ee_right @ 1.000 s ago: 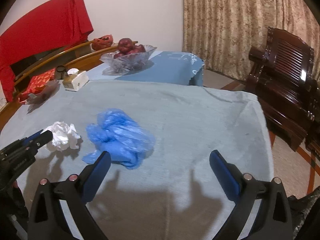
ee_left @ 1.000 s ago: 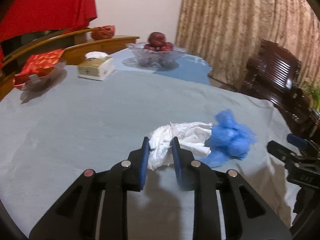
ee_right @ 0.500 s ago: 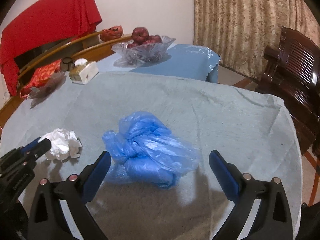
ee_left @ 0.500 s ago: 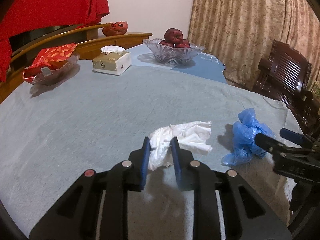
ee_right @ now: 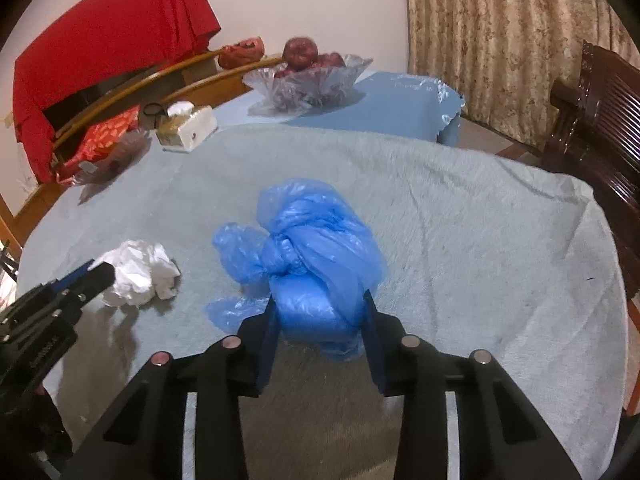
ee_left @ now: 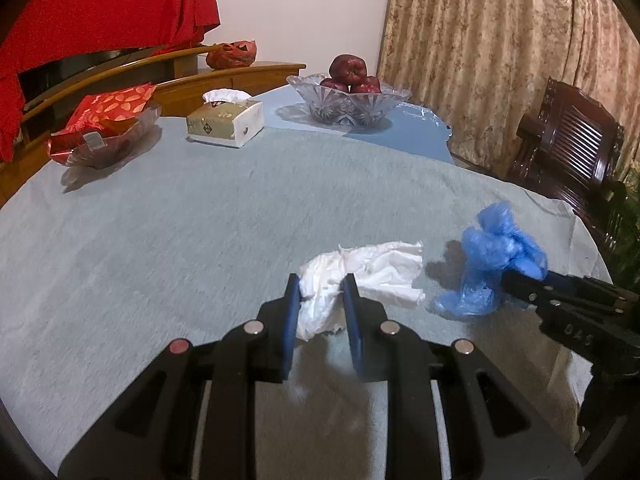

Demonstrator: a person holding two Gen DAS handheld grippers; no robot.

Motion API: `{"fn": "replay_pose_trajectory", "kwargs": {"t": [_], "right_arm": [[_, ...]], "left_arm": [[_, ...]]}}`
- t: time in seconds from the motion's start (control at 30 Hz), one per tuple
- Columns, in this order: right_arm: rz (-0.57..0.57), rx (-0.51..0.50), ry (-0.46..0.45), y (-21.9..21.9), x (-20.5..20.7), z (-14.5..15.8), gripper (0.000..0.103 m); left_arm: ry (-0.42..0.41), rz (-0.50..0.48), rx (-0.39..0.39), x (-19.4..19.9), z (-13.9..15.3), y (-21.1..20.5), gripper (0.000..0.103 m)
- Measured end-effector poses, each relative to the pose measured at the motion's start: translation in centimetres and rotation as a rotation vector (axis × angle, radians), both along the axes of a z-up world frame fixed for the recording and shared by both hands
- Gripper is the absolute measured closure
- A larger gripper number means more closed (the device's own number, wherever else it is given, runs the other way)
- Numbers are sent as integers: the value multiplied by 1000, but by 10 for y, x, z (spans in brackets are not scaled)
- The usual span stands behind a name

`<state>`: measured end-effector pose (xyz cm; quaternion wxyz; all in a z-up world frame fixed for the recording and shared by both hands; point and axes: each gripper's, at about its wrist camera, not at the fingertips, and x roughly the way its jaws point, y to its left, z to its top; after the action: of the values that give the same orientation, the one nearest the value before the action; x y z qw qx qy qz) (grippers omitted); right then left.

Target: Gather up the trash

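Blue pads of my left gripper [ee_left: 320, 292] pinch a crumpled white tissue [ee_left: 360, 276] just above the grey-blue tablecloth [ee_left: 180, 240], while my right gripper [ee_right: 320, 312] is closing its jaws on a knotted blue plastic bag [ee_right: 308, 248], the pads already pressing its lower bulge. Both pieces of trash sit near the table's front edge, the tissue just left of the bag, close but not touching. Nothing lies between the two grippers and what they grip; each tool shows at the edge of the other's view. Both point forward and down toward the cloth. Farther back on the left stand a clear dish holding a red patterned packet [ee_left: 108, 116] and a tissue box [ee_left: 226, 122]. Behind them a cut-glass bowl of red apples [ee_left: 350, 96] rests on a lighter blue cloth. Beyond are a curved wooden rail, a red plastic bag [ee_left: 232, 54], red fabric [ee_left: 100, 8], patterned curtains [ee_left: 500, 60] and a dark wooden chair [ee_left: 568, 144].
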<state>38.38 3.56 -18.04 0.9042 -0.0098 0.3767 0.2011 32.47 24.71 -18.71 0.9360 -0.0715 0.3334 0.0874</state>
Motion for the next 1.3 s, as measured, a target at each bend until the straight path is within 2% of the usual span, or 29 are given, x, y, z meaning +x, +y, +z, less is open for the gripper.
{"fn": "replay_pose_trajectory", "kwargs": {"t": [0.27, 0.4, 0.53, 0.7, 0.9, 1.03, 1.13, 1.3], "right_arm": [[-30, 38, -49, -18, -20, 30, 65], [-48, 50, -66, -31, -34, 45, 65], [-62, 52, -80, -45, -48, 56, 65], [-85, 64, -94, -67, -71, 69, 65], [-98, 67, -106, -83, -95, 76, 65], [-93, 60, -122, -90, -116, 80, 65], [-96, 54, -124, -94, -128, 77, 65], [-97, 50, -92, -99, -136, 66, 65]], "left_arm": [[-35, -30, 7, -11, 23, -18, 83], [-43, -46, 15, -19, 36, -33, 91], [-62, -77, 7, -30, 48, -51, 93], [-82, -112, -28, -44, 61, -70, 102], [-120, -135, -67, -71, 72, -81, 103], [-150, -156, -60, -94, 81, -87, 103], [-152, -173, -50, -115, 83, -92, 103], [-124, -183, -36, -126, 74, -94, 103]]}}
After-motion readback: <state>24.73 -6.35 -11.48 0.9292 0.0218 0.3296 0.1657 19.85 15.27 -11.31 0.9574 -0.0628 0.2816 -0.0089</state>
